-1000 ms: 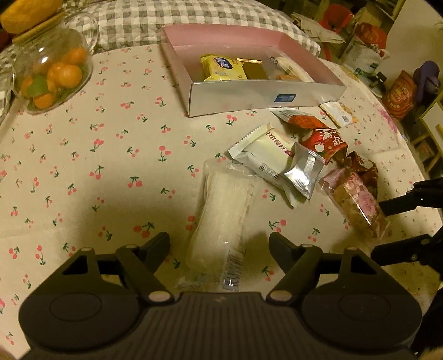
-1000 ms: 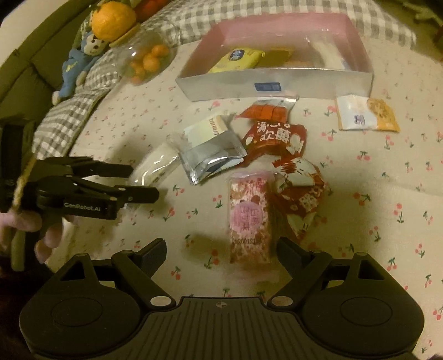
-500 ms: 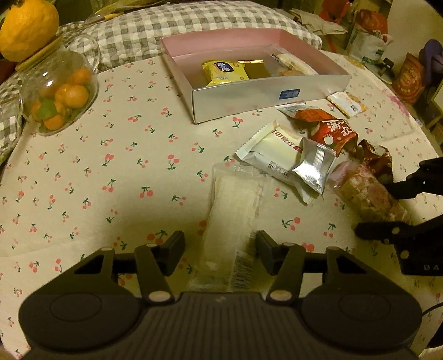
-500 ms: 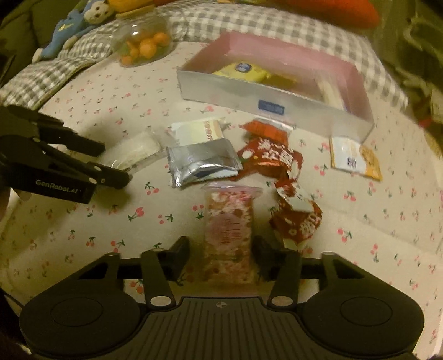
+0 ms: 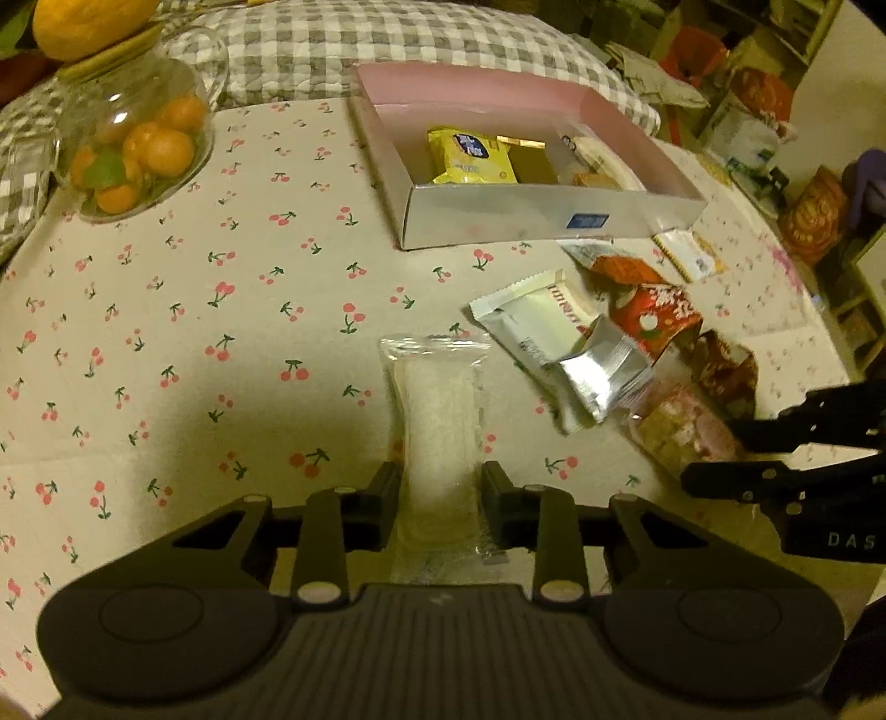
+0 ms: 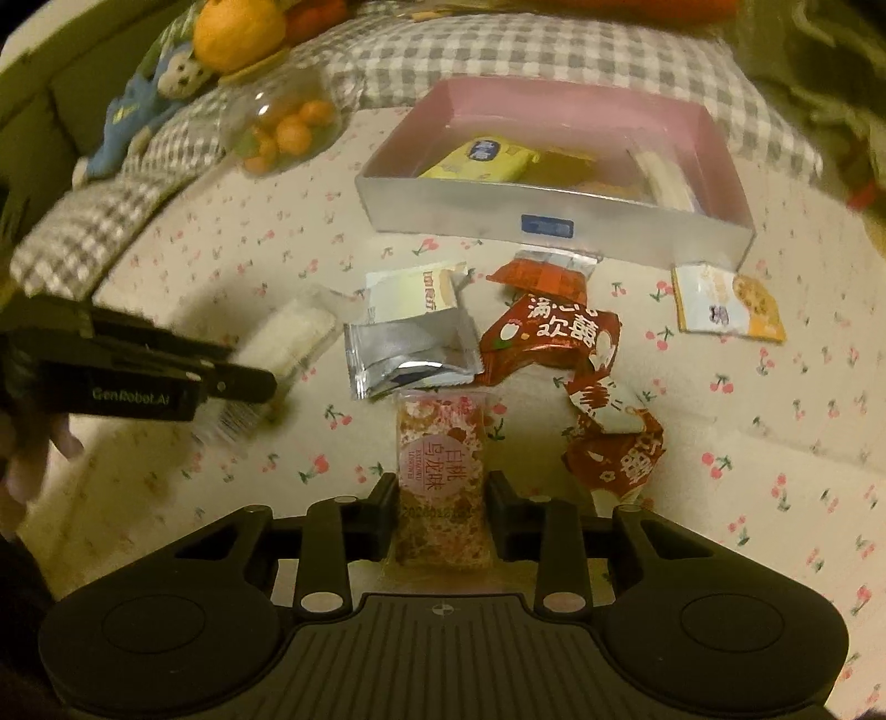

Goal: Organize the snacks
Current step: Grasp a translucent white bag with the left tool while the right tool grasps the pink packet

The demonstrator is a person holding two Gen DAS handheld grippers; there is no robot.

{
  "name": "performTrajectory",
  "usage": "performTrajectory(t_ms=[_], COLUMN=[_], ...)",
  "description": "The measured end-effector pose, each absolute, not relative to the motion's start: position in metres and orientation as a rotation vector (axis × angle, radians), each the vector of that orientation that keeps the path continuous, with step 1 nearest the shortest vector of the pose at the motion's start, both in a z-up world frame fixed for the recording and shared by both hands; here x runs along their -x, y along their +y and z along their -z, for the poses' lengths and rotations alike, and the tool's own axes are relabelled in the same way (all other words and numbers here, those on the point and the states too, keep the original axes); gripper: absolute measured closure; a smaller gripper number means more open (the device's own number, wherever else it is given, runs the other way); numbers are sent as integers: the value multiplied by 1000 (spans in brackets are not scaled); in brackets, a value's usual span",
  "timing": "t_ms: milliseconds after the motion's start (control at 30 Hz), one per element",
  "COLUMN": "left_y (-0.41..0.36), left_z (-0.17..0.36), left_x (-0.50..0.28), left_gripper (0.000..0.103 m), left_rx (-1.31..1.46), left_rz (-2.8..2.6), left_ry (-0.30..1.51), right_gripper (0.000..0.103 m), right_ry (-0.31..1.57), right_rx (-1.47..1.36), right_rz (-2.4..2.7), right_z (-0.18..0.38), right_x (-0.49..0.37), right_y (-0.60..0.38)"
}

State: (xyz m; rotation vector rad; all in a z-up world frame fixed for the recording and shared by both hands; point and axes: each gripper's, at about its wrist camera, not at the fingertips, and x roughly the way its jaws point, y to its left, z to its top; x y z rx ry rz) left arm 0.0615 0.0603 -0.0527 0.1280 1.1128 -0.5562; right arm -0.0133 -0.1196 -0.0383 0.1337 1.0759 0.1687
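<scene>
My left gripper [image 5: 440, 493] is shut on a clear packet of white snack [image 5: 440, 410] that lies on the cherry-print cloth. My right gripper [image 6: 443, 493] is shut on a pink flowered snack bar [image 6: 443, 465]. The pink and silver box [image 5: 531, 219] at the back holds a yellow packet [image 5: 470, 158] and other snacks. Loose on the cloth are a white packet [image 6: 415, 293], a silver packet [image 6: 410, 349], red packets [image 6: 554, 327] and a yellow-white packet [image 6: 725, 304].
A glass jar of oranges [image 5: 133, 149] stands at the back left, with a checked cushion [image 5: 387, 44] behind the box. The left gripper shows in the right wrist view [image 6: 138, 371]; the right gripper shows in the left wrist view [image 5: 786, 454].
Both grippers have closed from open, the left on the clear white packet and the right on the pink bar. Both moved forward over their packets.
</scene>
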Motion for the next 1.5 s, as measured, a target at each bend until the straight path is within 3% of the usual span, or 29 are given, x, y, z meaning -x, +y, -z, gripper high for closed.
performTrajectory(t_ms=[467, 500, 533, 833, 900, 967, 1200, 1333, 1467, 1500], left_y=[69, 69, 69, 76, 74, 74, 59, 55, 51, 49], left_z=[45, 44, 43, 41, 44, 46, 54, 53, 50, 51], left_x=[-70, -70, -71, -77, -76, -75, -69, -70, -72, -73], left_gripper=[81, 92, 96, 95, 74, 65, 51, 50, 34, 35], left_rx=[28, 31, 35, 95, 75, 62, -17, 0, 21, 24], left_rz=[573, 572, 570, 566, 559, 555, 547, 528, 496, 487], left_ry=[1166, 1161, 1160, 1175, 1188, 1197, 1205, 1205, 1190, 1189], right_gripper=[71, 71, 71, 71, 71, 71, 71, 71, 71, 71], right_ry=[1098, 1096, 1092, 1052, 1050, 1052, 1057, 1060, 1058, 1056], right_rx=[-416, -425, -433, -454, -453, -449, -448, -447, -450, -450], right_rz=[-253, -258, -261, -268, -265, -264, -255, -247, -234, -230], right_z=[22, 20, 18, 3, 2, 2, 4, 5, 5, 5], right_x=[10, 10, 10, 8, 7, 6, 5, 4, 4, 4], right_y=[-138, -140, -140, -145, -145, -145, -146, -147, -150, -151])
